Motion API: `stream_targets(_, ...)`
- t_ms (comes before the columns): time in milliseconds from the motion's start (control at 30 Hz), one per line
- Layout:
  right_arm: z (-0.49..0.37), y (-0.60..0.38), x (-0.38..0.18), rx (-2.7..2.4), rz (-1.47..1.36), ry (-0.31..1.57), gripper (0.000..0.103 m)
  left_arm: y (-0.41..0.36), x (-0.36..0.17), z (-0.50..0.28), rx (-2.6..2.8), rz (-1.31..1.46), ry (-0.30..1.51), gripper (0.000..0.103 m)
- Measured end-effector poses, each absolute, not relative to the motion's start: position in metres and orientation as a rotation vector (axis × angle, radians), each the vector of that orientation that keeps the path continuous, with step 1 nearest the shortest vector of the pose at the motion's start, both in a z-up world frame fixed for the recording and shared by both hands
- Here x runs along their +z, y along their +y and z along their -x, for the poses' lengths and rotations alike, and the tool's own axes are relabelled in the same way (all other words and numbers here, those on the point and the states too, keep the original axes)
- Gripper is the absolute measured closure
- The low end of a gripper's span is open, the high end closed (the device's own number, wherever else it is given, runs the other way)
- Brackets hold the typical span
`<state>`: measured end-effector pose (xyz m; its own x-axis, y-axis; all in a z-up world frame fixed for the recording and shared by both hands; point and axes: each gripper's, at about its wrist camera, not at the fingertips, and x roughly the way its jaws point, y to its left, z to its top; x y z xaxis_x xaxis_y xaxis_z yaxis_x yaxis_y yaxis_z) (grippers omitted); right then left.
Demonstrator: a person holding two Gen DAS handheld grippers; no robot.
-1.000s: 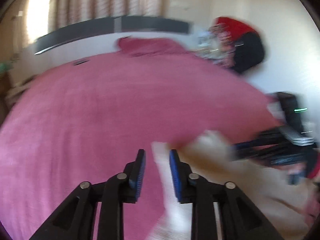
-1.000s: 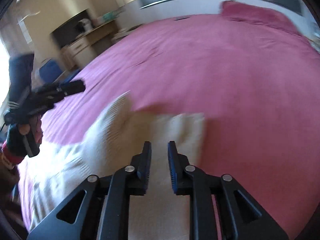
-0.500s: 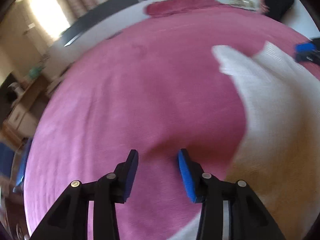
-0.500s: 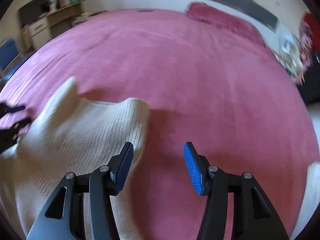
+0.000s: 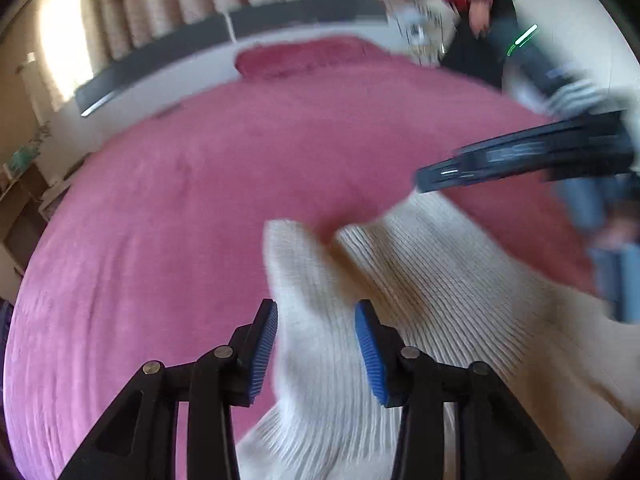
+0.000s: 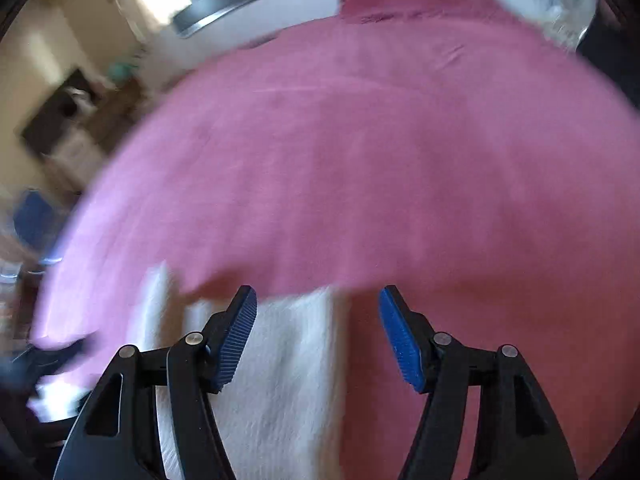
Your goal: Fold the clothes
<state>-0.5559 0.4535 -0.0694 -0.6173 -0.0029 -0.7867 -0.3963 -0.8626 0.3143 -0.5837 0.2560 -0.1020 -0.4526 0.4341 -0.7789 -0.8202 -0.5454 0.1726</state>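
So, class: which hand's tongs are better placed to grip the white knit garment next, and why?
Left, probably. The left tongs are open with a raised fold of the white knit garment between the pads; the right tongs straddle only its flat edge and pink bedspread.

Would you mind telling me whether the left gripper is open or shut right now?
Open. In the left wrist view the left gripper has its blue pads well apart, with a raised fold of the cream ribbed sweater between them, not yet pinched.
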Motion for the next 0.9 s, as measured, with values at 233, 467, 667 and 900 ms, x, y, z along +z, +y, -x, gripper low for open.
stream_targets(233, 0.548, 0.394, -0.101, 2.700, 1.501, 0.268, 0.031, 0.246, -0.135, 0.641, 2.131, 1.087, 0.562, 0.000)
stream_targets(467, 0.492, 0.425, -0.069, 2.616, 1.362, 0.536, 0.031, 0.161, -0.098, 0.564, 2.082, 0.996, 0.557, 0.035)
stream_targets(667, 0.345, 0.338, -0.072, 2.622, 1.602, 0.012, 0.031, 0.054, -0.086, 0.500, 2.040, 1.052, 0.532, 0.033)
stream_targets(900, 0.275, 0.371, -0.075, 2.537, 1.521, 0.256, 0.031, -0.035, -0.120, 0.437, 2.081, 1.270, 0.326, 0.031)
